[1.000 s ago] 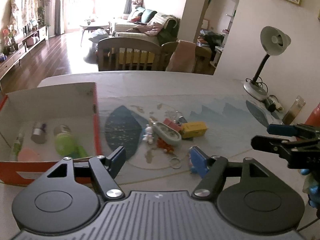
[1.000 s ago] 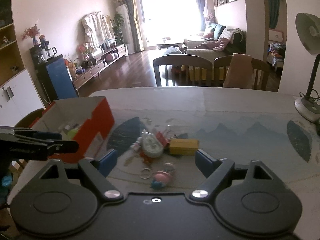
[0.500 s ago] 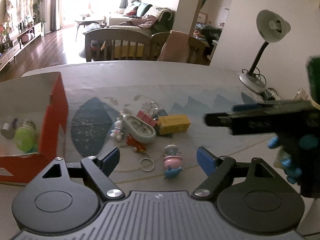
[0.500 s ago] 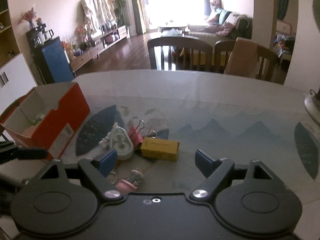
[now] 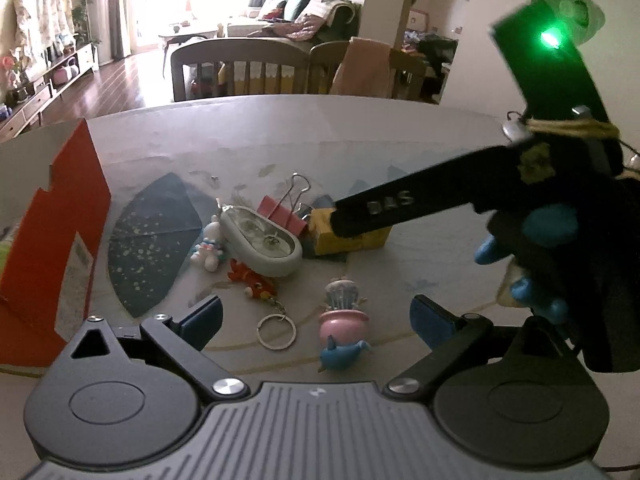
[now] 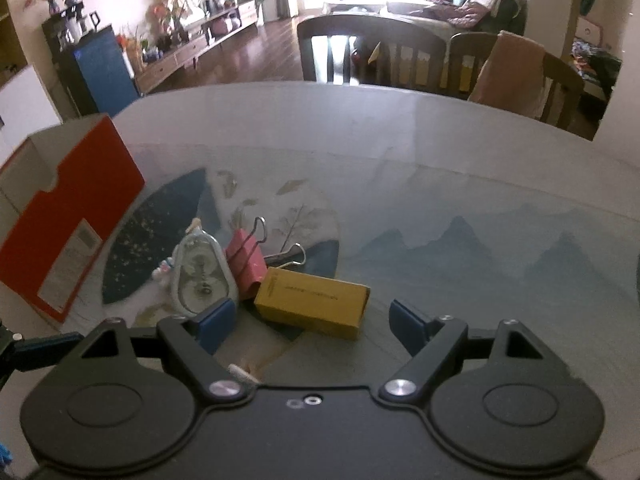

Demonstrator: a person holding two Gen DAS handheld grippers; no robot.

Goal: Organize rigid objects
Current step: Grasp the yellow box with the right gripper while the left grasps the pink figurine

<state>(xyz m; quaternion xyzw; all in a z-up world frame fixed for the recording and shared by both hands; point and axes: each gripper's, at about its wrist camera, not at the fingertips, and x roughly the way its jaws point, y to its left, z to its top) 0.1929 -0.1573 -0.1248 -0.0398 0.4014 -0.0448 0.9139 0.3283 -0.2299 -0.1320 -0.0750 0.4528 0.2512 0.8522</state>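
Note:
Small objects lie in a cluster on the table. A pink and blue figurine keychain [image 5: 343,330] lies between the fingers of my open left gripper [image 5: 316,322], with a key ring [image 5: 277,326] beside it. A yellow box [image 6: 313,302] lies between the fingers of my open right gripper [image 6: 310,322]. A grey oval case [image 6: 199,276], also in the left wrist view [image 5: 262,240], lies next to a red binder clip [image 6: 246,261]. The right gripper reaches in over the yellow box [image 5: 352,236] in the left wrist view.
An orange cardboard box [image 6: 60,220] stands at the left, also in the left wrist view [image 5: 56,216]. A white bunny charm [image 5: 208,246] and a red charm [image 5: 250,278] lie by the case. Chairs [image 6: 372,54] stand behind the table's far edge.
Both grippers have moved forward and lower toward the cluster. The right gripper now straddles the yellow box, the left straddles the pink figurine. Both stay open.

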